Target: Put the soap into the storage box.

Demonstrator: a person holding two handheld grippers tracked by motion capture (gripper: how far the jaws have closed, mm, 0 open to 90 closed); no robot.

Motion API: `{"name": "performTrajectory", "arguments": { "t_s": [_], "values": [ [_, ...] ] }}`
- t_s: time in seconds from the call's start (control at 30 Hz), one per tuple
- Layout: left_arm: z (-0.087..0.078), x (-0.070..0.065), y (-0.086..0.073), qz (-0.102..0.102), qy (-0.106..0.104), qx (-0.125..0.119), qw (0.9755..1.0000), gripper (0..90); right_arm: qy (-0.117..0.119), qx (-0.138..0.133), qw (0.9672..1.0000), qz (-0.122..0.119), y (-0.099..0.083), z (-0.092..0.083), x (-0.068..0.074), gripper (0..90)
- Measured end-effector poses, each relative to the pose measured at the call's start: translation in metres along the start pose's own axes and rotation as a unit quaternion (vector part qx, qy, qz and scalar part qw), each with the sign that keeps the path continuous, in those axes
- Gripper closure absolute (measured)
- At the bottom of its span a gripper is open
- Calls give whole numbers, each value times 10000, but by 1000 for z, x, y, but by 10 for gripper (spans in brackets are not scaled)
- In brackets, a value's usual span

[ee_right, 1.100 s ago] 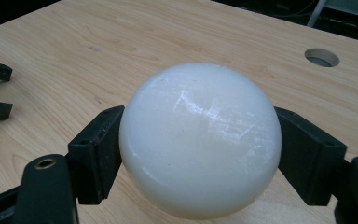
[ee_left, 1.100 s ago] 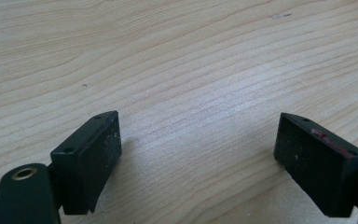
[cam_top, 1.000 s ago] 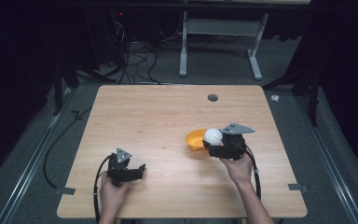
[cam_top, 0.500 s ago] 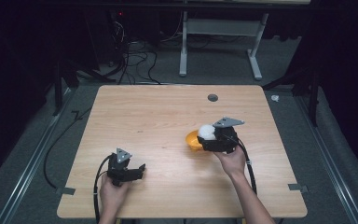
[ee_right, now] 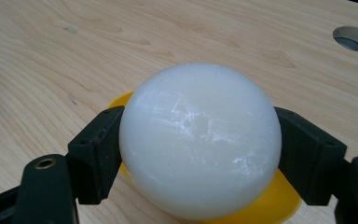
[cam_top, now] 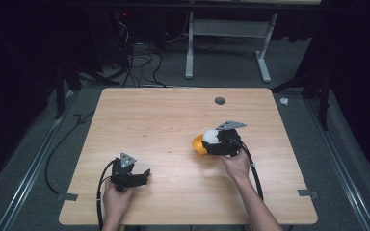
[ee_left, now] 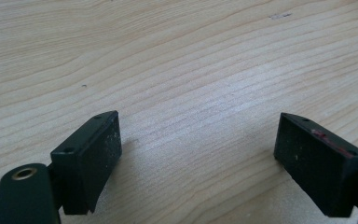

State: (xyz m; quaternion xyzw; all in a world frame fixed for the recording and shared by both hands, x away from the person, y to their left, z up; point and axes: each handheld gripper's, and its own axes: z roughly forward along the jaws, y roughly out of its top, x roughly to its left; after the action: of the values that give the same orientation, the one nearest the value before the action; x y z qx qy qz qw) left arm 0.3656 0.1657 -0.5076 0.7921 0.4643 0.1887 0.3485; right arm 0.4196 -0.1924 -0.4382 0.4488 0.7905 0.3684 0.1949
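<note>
A white ball sits between the two black jaws of my right gripper, which press on its sides. Under and behind it lies a yellow dish on the wooden table. From above, the right gripper holds the white ball at the yellow dish, right of the table's middle. My left gripper rests near the table's front left, a hand around it. Its jaws stand wide apart with only bare wood between them.
The wooden table has a round cable hole near its far edge, also seen as a hole in the right gripper view. Cables trail from both grippers toward the front edge. Dark floor and a desk frame lie beyond.
My right gripper has moved with the white ball a little to the left and toward the far side, over the yellow dish. The left gripper has stayed put.
</note>
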Motion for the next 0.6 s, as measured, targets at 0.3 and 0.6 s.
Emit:
{"name": "performTrajectory", "arguments": {
  "t_s": [0.3, 0.6],
  "values": [
    [0, 0, 0, 1, 0, 1, 10000, 152, -56, 85, 9999, 11, -2, 8, 0, 234],
    [0, 0, 0, 1, 0, 1, 10000, 152, -88, 235, 9997, 70, -4, 16, -2, 234]
  ]
}}
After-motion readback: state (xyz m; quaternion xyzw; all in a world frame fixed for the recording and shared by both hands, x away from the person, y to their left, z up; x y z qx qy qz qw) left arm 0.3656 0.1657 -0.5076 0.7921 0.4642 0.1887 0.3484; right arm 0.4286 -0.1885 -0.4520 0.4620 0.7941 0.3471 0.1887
